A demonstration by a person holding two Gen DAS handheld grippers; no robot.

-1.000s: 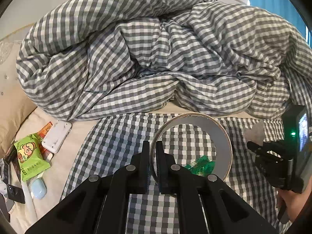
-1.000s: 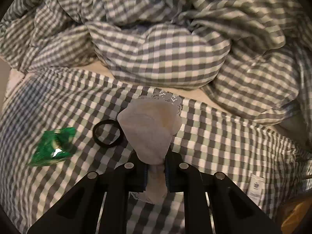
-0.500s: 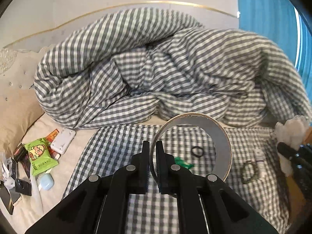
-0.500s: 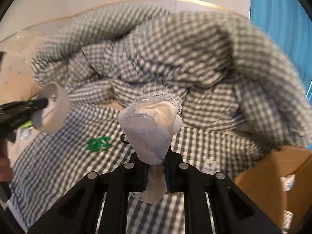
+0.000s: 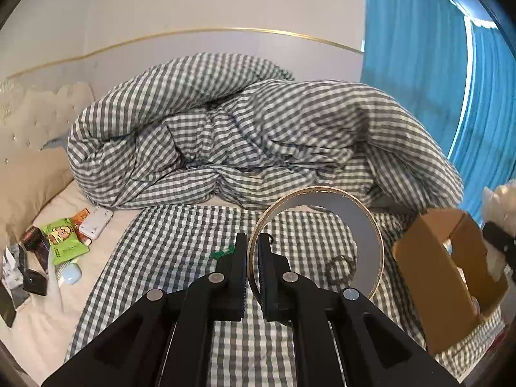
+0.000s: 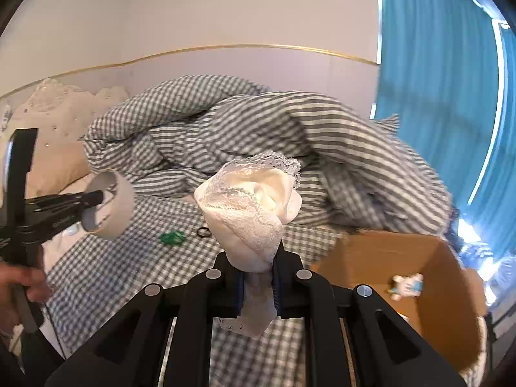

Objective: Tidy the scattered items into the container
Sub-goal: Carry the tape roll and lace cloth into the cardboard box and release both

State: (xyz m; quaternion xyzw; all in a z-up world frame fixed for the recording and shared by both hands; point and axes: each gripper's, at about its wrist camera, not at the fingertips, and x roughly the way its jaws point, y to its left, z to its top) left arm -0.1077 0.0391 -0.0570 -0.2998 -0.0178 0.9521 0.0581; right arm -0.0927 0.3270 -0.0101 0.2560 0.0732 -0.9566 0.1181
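Pinching between closed fingers: left gripper point(image 5: 252, 258) on tape roll point(image 5: 322, 222), right gripper point(image 6: 258, 277) on lace cloth point(image 6: 248, 206).

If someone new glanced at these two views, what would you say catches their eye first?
Probably the lacy cream cloth bunched in the right gripper, raised beside the open cardboard box on the right. Next, the tape roll clamped by the left gripper, with the rumpled gingham duvet heaped behind.
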